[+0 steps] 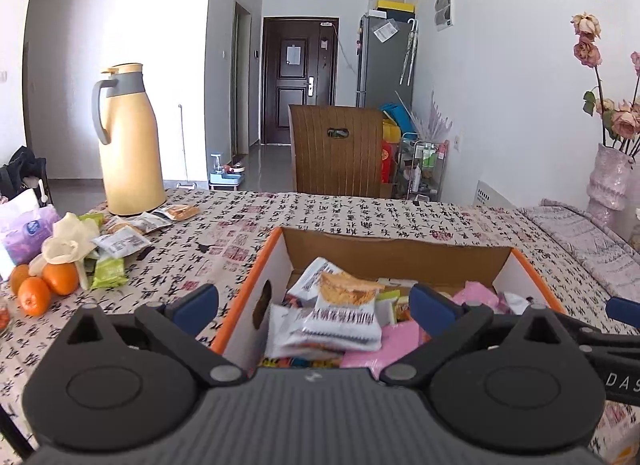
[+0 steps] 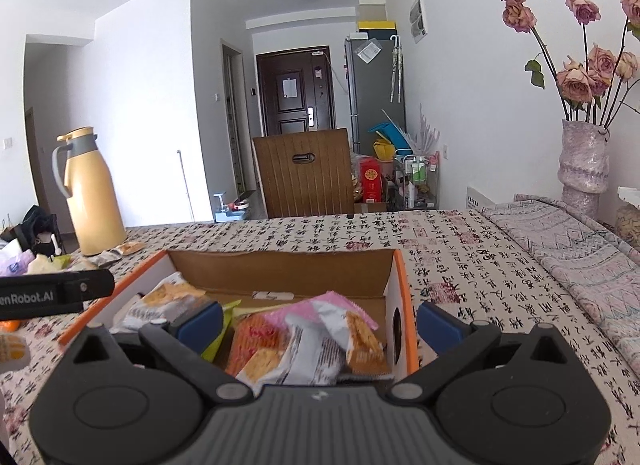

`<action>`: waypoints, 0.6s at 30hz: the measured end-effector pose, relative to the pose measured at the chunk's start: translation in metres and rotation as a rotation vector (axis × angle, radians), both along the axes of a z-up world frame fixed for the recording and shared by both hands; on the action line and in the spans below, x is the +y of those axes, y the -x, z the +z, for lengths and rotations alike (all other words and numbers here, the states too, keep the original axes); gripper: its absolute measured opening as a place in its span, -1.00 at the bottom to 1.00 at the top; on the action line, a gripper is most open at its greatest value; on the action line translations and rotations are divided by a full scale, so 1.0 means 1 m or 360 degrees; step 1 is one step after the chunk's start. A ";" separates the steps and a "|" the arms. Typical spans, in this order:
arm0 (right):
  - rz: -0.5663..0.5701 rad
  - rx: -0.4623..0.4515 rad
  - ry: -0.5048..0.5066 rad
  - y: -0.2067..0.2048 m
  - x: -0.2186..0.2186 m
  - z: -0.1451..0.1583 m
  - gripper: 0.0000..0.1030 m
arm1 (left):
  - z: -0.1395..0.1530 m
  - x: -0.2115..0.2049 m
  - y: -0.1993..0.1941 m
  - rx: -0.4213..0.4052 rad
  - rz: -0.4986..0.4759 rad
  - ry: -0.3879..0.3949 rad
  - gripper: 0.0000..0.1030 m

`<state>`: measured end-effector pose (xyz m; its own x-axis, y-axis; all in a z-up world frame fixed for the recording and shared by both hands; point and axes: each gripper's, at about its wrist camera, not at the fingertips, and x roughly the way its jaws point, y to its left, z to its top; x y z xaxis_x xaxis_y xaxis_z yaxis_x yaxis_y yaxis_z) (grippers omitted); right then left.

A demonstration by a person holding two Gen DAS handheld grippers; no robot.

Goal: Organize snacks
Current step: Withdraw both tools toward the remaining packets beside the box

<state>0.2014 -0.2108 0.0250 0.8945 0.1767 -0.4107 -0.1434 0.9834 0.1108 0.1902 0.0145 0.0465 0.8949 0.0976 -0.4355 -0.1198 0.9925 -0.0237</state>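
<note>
On the patterned tablecloth point(image 1: 320, 217), your left view alone shows oranges point(image 1: 44, 285); both grippers point(image 1: 314, 301) point(image 2: 320, 319) stand apart, empty, straddling the box walls point(image 1: 244, 285) point(image 2: 400, 305).

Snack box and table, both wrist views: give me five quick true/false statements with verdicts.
1. The cardboard box already holds several snack packets. True.
2. The left hand-held gripper is clamped on a packet. False: its jaws stand open and empty, straddling the box's left wall.
3. The yellow thermos jug lies on its side. False: it stands upright on the table's far left.
4. Loose snack packets remain outside the box, near the oranges. True.
5. The right hand-held gripper holds the vase. False: it is open at the box's right wall; the vase stands far right, untouched.
</note>
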 end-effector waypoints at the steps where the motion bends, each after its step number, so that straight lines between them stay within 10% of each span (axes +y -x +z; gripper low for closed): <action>1: 0.0005 0.0001 0.0003 0.005 0.001 0.000 1.00 | 0.000 0.001 0.004 0.0000 0.0000 -0.0001 1.00; 18: 0.0066 0.0120 0.0065 0.061 0.011 -0.017 1.00 | -0.037 0.035 0.069 0.0142 0.0020 0.0034 1.00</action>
<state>0.1401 -0.1995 0.0078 0.8530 0.1947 -0.4843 -0.1769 0.9807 0.0828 0.1208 0.0496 0.0090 0.8510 0.0986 -0.5158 -0.1351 0.9903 -0.0335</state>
